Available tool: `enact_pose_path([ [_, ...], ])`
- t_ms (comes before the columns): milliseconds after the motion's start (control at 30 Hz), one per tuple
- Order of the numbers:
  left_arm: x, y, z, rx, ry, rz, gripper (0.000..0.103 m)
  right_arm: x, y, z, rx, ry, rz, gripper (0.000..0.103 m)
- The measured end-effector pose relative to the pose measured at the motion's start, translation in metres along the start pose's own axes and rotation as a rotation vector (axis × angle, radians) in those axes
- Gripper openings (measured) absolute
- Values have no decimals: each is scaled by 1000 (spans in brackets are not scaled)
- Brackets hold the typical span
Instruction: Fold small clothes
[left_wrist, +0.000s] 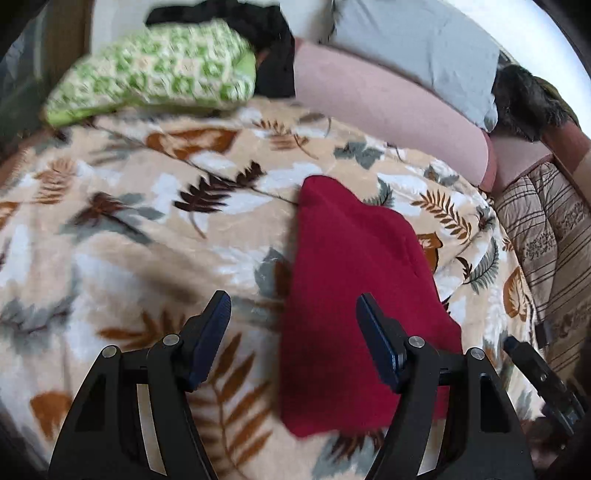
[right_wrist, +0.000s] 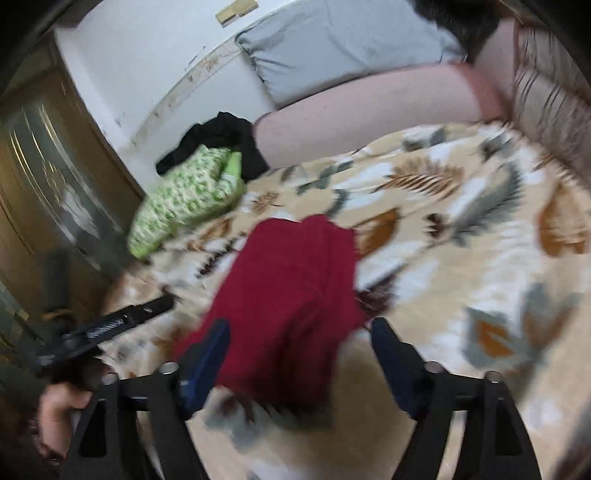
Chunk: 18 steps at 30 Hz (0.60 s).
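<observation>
Red garment (left_wrist: 351, 295) lies folded on your bed's leaf-print blanket (left_wrist: 129, 240), both left gripper (left_wrist: 293, 332) and right gripper (right_wrist: 299, 354) jaws wide and empty; green patterned piece (left_wrist: 155, 70) looks unfolded yet.

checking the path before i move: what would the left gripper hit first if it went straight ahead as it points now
Probably the red garment, folded on the leaf-print blanket. The open left gripper points down at its left edge, so it might meet the blanket just beside it instead; depth is unclear.
</observation>
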<state>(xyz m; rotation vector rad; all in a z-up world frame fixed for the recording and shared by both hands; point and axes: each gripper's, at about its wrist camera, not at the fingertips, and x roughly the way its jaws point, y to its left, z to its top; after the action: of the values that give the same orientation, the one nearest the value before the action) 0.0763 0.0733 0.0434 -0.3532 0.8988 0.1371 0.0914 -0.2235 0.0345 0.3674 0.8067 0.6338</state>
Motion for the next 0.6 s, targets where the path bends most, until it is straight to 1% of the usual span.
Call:
enact_pose_path([
  [33,14,3,4,-10,52,-32,71,11,-2,5,13,10,26,83],
  [67,32,10,5,-48,120,-74,71,25,-6,10,26,33,48,83],
  [100,39,13,4,-77,148,-96,71,39,-8,14,36,57,66,83],
  [167,59,23,-1,-174,241,-174,71,66,-15,19,30,106,91,83],
  [233,68,21,-5,-202,274,-237,71,87,-23,21,23,143,88,83],
  [300,76,19,-8,-225,306,-294,71,104,-38,17,59,183,128,83],
  [333,79,18,-9,-241,315,-315,73,112,-44,15,86,216,129,83],
  [367,83,19,-10,-254,322,-327,75,119,-48,13,110,256,138,83],
  [400,85,21,-11,-274,323,-341,76,121,-48,12,111,262,160,83],
  [500,84,24,-10,-293,314,-353,77,116,-39,13,92,276,230,82],
  [533,83,24,-10,-295,309,-354,77,114,-37,13,75,276,239,80],
  [567,83,23,-11,-294,303,-352,76,113,-36,13,47,285,199,67],
  [600,82,23,-12,-289,296,-346,75,116,-38,11,45,310,163,54],
])
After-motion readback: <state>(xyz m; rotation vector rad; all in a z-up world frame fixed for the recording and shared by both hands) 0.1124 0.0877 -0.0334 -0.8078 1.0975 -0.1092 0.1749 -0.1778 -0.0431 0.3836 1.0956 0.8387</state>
